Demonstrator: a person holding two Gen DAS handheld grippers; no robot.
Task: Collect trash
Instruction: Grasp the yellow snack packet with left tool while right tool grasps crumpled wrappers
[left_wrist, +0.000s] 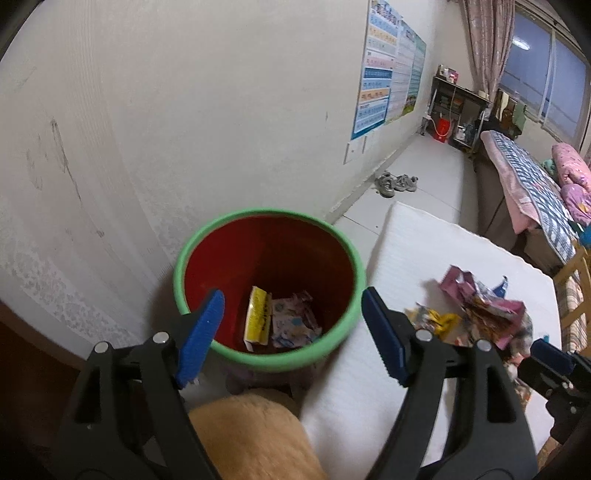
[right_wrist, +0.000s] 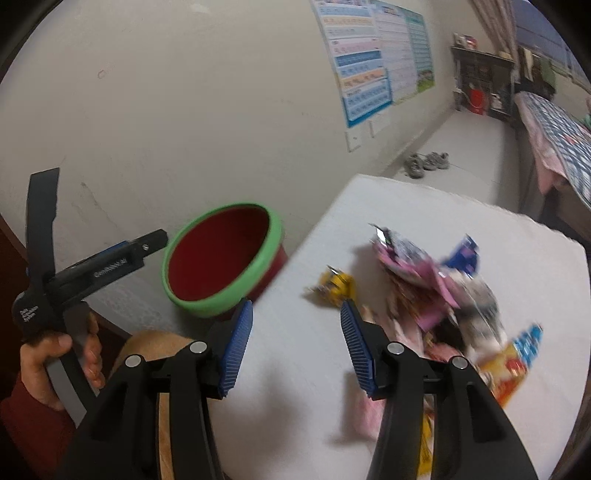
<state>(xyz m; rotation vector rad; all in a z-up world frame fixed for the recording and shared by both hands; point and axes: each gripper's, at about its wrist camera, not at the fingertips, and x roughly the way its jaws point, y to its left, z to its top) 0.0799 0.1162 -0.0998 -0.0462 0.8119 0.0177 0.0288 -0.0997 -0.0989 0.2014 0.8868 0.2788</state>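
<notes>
A red bin with a green rim (left_wrist: 267, 216) stands by the wall, left of a white table (left_wrist: 406, 240). A yellow packet (left_wrist: 256, 317) and a pale printed wrapper (left_wrist: 295, 325) lie at its bottom. My left gripper (left_wrist: 290, 312) hangs open above the bin's near rim, with nothing between its blue pads. A pile of crumpled pink and yellow wrappers (left_wrist: 480, 314) lies on the table. In the right wrist view the bin (right_wrist: 221, 258) sits at left and my right gripper (right_wrist: 295, 325) is open over the table (right_wrist: 424, 199), just left of the wrapper pile (right_wrist: 436, 291), holding nothing.
A person's hand (right_wrist: 55, 354) in a dark red sleeve holds the left gripper's handle. A tan cushion (left_wrist: 251, 435) sits below the bin. Shoes (left_wrist: 395, 182) lie on the floor by the wall; a bed (left_wrist: 524, 184) and shelf (left_wrist: 458, 110) stand farther back.
</notes>
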